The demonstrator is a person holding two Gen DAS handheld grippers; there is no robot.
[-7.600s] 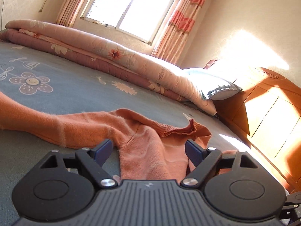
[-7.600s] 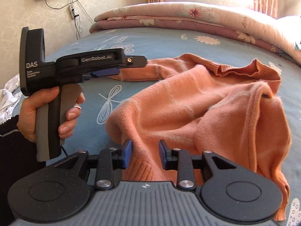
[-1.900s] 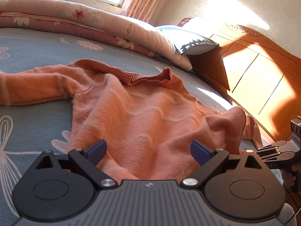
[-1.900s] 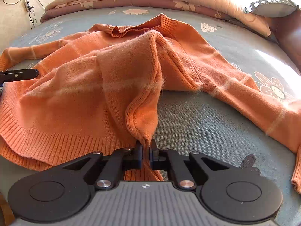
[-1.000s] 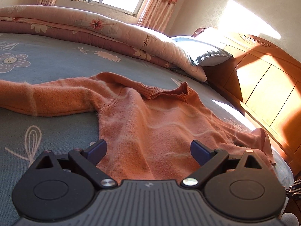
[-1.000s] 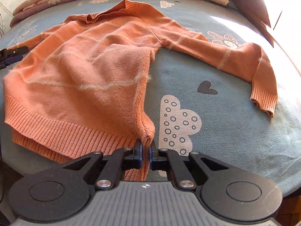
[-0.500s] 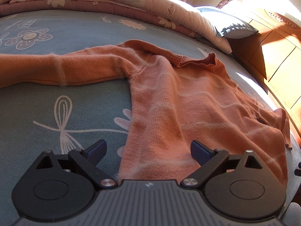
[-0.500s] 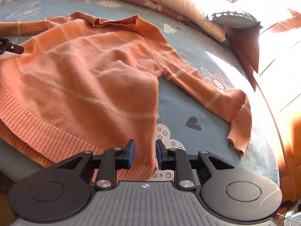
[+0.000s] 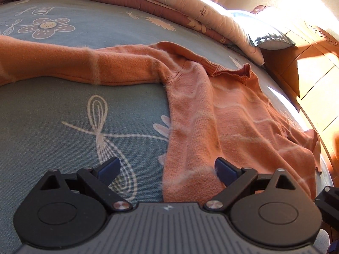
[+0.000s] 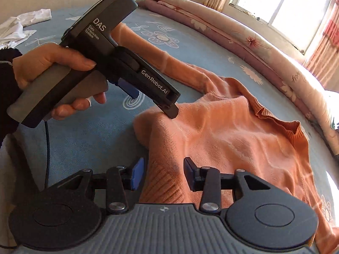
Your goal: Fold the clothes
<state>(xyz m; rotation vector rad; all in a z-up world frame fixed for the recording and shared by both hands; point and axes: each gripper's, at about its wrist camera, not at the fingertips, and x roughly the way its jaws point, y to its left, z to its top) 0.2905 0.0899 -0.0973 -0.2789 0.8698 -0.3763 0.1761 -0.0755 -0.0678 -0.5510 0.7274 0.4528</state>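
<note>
Left wrist view: left tool (image 9: 167, 169) is hanging released, fingers wide, over the side edge of the orange sweater (image 9: 222, 116), which is lying spread on the blue flower-print bed (image 9: 63, 110), one sleeve stretching toward the bed's left edge. Folded quilt (image 9: 169, 2) and pillow (image 9: 269, 40) are sitting along the far edge.

Right wrist view: right tool (image 10: 163, 174) is hanging released, its fingers straddling the ribbed hem of the sweater (image 10: 233, 139). A hand (image 10: 53, 69) is gripping the left tool (image 10: 172, 112), its tip touching a raised fold. White cloth (image 10: 19, 27) is lying at the bed's far left corner.
</note>
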